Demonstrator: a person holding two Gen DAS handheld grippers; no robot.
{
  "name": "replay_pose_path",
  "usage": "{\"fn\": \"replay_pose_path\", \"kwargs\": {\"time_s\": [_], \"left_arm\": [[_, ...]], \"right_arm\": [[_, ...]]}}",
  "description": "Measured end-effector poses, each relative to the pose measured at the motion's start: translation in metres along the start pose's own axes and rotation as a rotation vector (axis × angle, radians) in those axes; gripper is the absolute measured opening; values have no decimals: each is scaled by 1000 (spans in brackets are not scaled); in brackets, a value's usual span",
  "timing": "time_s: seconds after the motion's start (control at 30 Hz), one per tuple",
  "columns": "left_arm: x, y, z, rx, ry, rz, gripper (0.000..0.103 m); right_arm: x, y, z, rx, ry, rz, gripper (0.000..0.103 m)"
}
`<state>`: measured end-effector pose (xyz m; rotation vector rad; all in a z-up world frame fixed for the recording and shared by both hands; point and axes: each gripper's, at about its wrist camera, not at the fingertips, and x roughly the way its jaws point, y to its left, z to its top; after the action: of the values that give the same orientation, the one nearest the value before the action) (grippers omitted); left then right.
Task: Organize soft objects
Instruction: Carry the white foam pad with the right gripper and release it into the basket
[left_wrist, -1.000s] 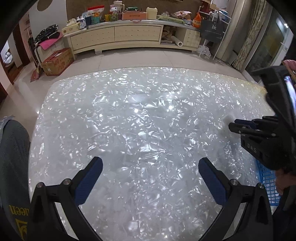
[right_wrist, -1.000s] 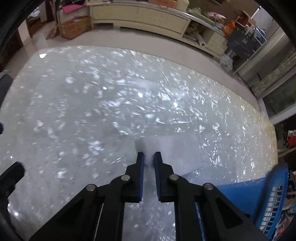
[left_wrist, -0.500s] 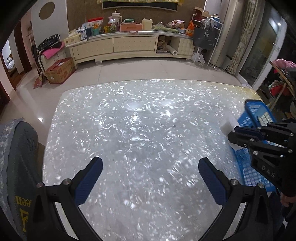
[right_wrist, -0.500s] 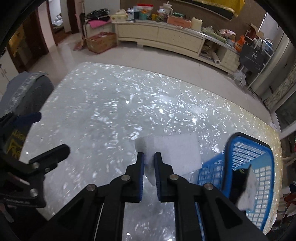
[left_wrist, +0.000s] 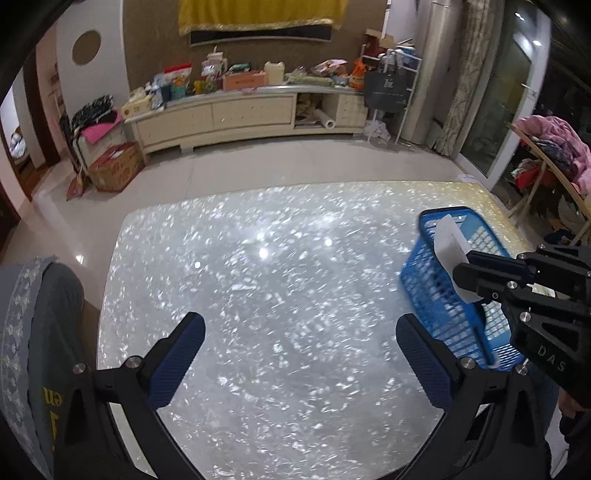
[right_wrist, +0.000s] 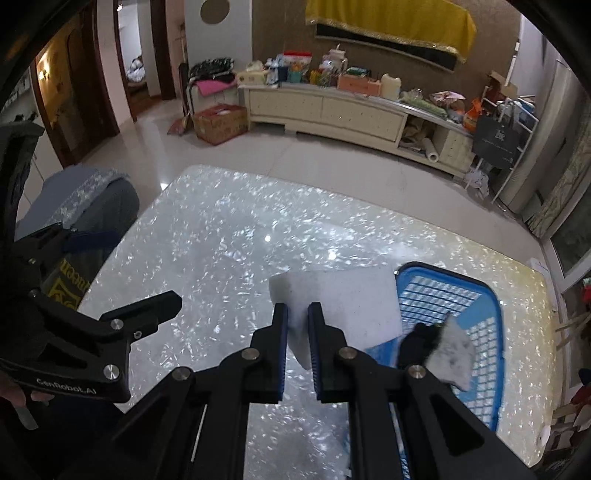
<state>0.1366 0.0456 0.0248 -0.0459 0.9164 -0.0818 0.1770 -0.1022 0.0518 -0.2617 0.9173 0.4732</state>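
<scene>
Sponge (right_wrist: 343, 295), white, now lifted clear of tabletop (right_wrist: 229, 236), pinched in right hand-held gripper (right_wrist: 297, 325), w/ blue basket (right_wrist: 491, 295) just right of its tips; drop-in likely next. Left hand-held gripper (left_wrist: 299, 332) raised too, spread, empty.

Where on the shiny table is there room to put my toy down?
Most of the shiny table is bare, from the grey chair side across to the blue basket. It is crowded at the basket end, where the right gripper holds a white sponge.
</scene>
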Motion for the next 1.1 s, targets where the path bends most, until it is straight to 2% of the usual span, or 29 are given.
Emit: {"fn": "replay_pose_path", "kwargs": {"time_s": [0.27,0.57,0.77,1.1], "left_arm": [[-10,-61,18,85,-38,-43,103],[28,-109,32,85,14,-97,103],[55,-126,33,102,52,-89,103],[99,-129,32,104,108,-79,103]], "right_arm": [[-23,-38,-16,66,-43,-41,10],[-17,-67,-30,139,-27,-55,11],[-8,-79,-36,174,9,-56,11],[39,-96,-48,226,116,-26,11]]}}
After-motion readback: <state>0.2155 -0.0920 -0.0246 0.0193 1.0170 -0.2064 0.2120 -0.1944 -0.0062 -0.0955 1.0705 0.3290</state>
